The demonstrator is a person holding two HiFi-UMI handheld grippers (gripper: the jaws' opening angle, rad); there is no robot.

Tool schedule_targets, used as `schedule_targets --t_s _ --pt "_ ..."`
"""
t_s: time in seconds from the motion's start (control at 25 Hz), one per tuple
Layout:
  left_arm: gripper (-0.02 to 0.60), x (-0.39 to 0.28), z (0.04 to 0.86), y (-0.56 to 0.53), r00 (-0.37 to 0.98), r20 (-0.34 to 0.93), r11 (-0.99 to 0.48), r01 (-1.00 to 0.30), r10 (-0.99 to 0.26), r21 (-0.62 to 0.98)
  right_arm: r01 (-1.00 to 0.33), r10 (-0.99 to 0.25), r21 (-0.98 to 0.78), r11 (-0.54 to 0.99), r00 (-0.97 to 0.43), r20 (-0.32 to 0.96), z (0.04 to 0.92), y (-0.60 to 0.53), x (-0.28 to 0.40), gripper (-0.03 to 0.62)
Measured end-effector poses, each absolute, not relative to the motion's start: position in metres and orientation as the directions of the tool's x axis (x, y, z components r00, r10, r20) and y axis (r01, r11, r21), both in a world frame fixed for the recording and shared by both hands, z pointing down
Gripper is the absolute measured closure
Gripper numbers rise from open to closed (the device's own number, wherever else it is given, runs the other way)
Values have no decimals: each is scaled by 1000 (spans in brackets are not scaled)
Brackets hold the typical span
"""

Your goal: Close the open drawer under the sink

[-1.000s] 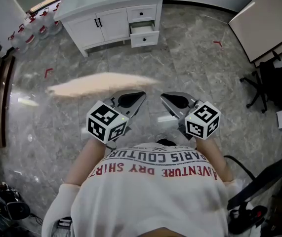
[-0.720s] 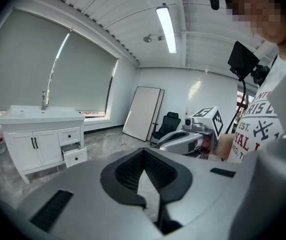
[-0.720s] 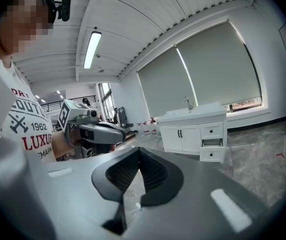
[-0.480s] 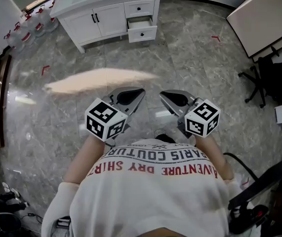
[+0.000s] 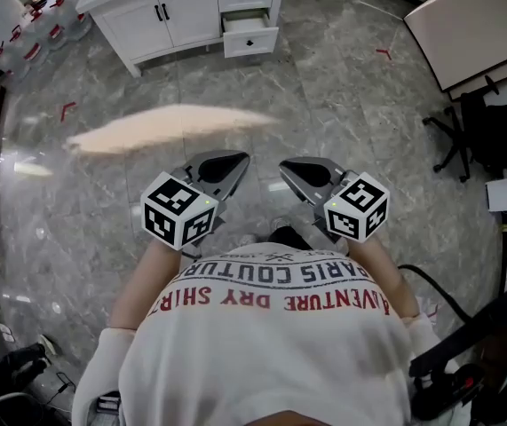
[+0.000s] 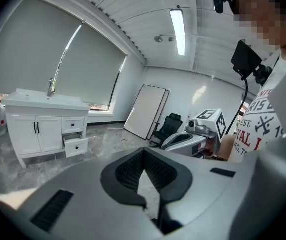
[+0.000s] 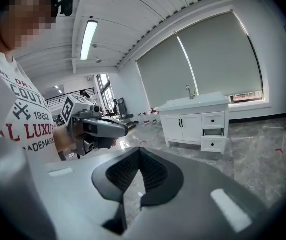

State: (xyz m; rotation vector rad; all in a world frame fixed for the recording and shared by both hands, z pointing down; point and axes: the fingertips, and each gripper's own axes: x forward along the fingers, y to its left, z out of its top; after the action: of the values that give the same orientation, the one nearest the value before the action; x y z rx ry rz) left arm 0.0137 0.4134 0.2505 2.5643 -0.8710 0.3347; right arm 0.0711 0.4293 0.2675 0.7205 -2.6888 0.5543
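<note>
A white sink cabinet (image 5: pixel 173 11) stands at the far top of the head view, with its lower right drawer (image 5: pixel 251 40) pulled out. That open drawer (image 6: pixel 76 145) also shows small in the left gripper view and as the drawer (image 7: pixel 214 143) in the right gripper view. My left gripper (image 5: pixel 238 160) and right gripper (image 5: pixel 286 169) are held side by side close to the person's shirt, far from the cabinet. Both are shut with nothing in them. The left gripper's jaws (image 6: pixel 145 181) and the right gripper's jaws (image 7: pixel 132 184) meet at their tips.
Grey marble floor (image 5: pixel 324 105) lies between me and the cabinet, with red tape marks (image 5: pixel 384 53). Several water bottles (image 5: pixel 22 38) stand left of the cabinet. A large white panel (image 5: pixel 475 25) and a black office chair (image 5: pixel 484 136) are at the right.
The cabinet has slid toward the top edge and a little left in the head view. Both grippers keep their places near the body, still shut.
</note>
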Motion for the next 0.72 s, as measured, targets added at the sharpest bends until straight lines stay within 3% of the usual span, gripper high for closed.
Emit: schedule_targets --t_s 0.72 --pt "580 -17 275 330 761 350 -679 -647 -547 346 -512 -380 -259 819 -822 424 283 340 43 594"
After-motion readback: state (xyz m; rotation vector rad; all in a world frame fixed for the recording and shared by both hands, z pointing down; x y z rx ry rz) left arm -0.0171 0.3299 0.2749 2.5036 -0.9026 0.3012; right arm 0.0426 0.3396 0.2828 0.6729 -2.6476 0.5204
